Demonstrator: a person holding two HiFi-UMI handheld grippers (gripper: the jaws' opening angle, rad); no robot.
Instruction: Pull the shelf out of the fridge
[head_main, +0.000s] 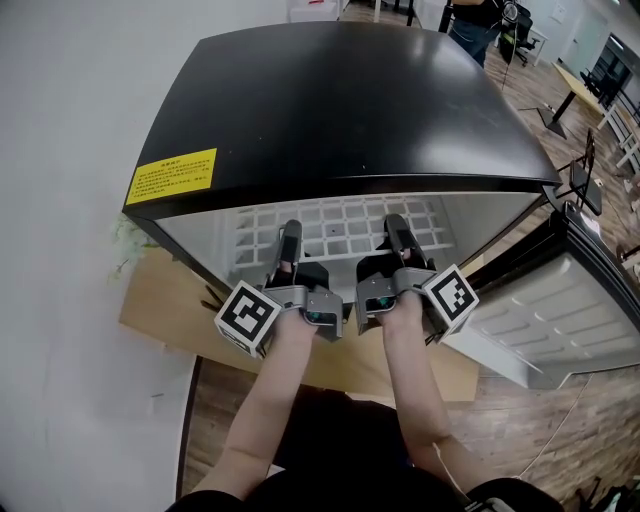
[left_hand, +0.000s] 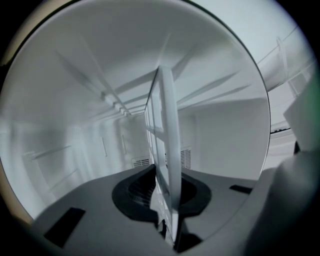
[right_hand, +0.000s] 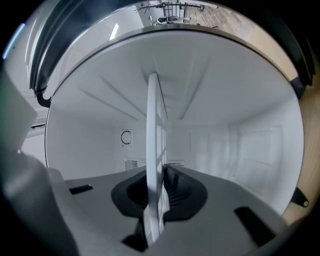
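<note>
White grid shelf (head_main: 345, 218) is pinched at its front edge by left gripper (head_main: 291, 238) and right gripper (head_main: 397, 230), side by side inside the black fridge (head_main: 340, 110).

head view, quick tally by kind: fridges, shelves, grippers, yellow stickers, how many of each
fridge: 1
shelf: 1
grippers: 2, the left gripper and the right gripper, each shut on the shelf's front edge
yellow sticker: 1
total: 5
</note>
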